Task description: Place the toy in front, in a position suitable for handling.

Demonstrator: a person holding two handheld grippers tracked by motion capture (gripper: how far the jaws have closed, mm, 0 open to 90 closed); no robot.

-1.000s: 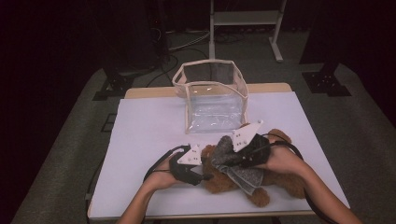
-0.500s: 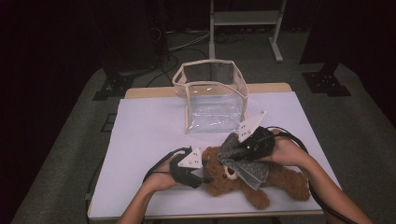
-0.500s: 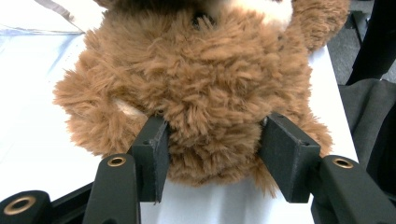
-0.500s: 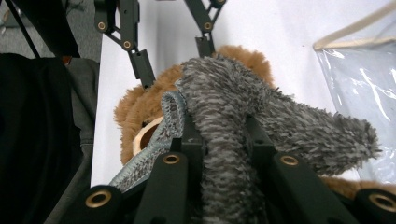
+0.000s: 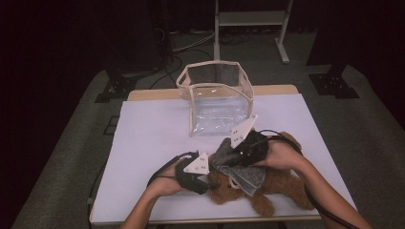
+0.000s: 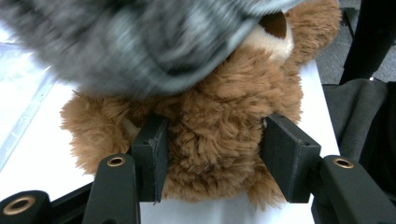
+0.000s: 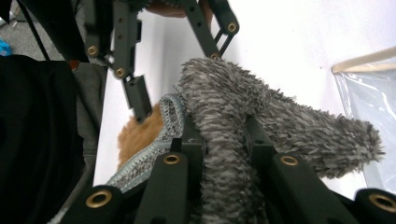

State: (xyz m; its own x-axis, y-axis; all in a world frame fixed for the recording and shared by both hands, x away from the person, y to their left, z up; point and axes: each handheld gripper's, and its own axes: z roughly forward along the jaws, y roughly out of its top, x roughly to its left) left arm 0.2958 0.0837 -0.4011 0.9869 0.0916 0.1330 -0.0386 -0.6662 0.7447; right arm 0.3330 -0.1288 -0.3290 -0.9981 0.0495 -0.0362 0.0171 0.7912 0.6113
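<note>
Now our left gripper [image 6: 212, 163] clamps the brown plush teddy bear [image 6: 219, 140]; our right gripper [image 7: 224, 140] pinches the grey fuzzy knitted garment [image 7: 261, 107]; dressing looks barely begun.

In the high view the white rectangular surface [image 5: 153, 143] is evenly lit from above while the room around it sinks into near black. The fuzzy grey knitted garment [image 6: 140, 42] is smeared and out of focus along the top of the left gripper view, where the brown plush teddy bear [image 6: 219, 126] stays sharp. The clear plastic bag with cream trim [image 5: 215, 102] catches soft glare.
</note>
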